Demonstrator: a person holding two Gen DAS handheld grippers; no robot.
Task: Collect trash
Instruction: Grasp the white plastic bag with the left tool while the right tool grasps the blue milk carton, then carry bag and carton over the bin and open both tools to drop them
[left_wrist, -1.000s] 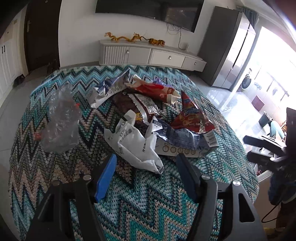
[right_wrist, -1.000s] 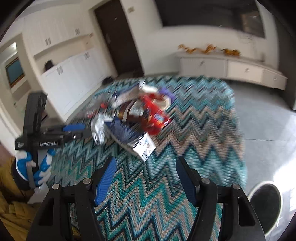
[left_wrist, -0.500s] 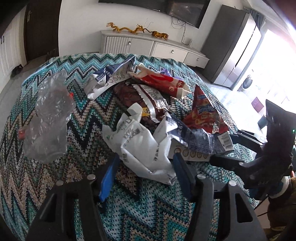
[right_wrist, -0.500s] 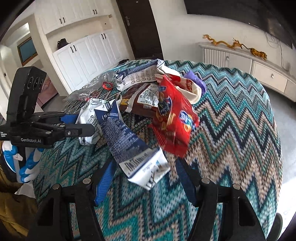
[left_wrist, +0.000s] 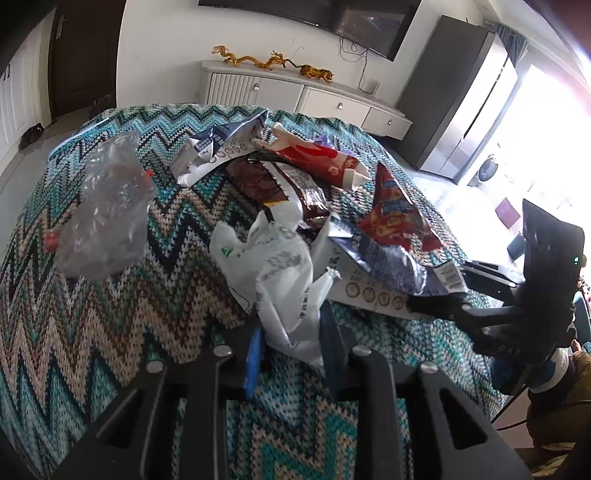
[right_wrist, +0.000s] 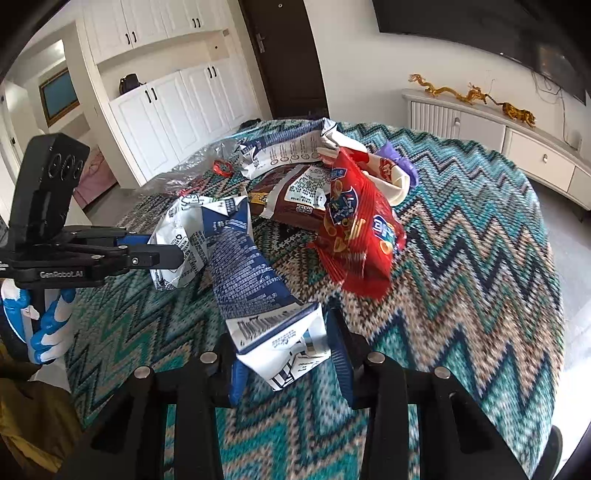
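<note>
A pile of trash lies on a zigzag-knit table cover (left_wrist: 92, 332). My left gripper (left_wrist: 291, 347) is closing around the near end of a crumpled white plastic bag (left_wrist: 280, 273). My right gripper (right_wrist: 284, 354) is closing around the white end of a blue-and-white carton wrapper (right_wrist: 243, 266). The same wrapper shows in the left wrist view (left_wrist: 384, 273), with the right gripper (left_wrist: 436, 306) at its edge. The left gripper also shows in the right wrist view (right_wrist: 162, 254) at the white bag (right_wrist: 181, 236). A red snack bag (right_wrist: 358, 229) lies beside the wrapper.
A crushed clear plastic bottle (left_wrist: 103, 206) lies at the left. A brown wrapper (left_wrist: 280, 184), a red-and-cream packet (left_wrist: 317, 158) and another blue-and-white wrapper (left_wrist: 221, 144) lie further back. A white sideboard (left_wrist: 295, 96) stands behind the table. The table edge (right_wrist: 554, 295) falls away at the right.
Both grippers have moved forward onto the pile and narrowed their jaws. The left one now has the white bag between its fingers, the right one the blue-and-white wrapper's end.
</note>
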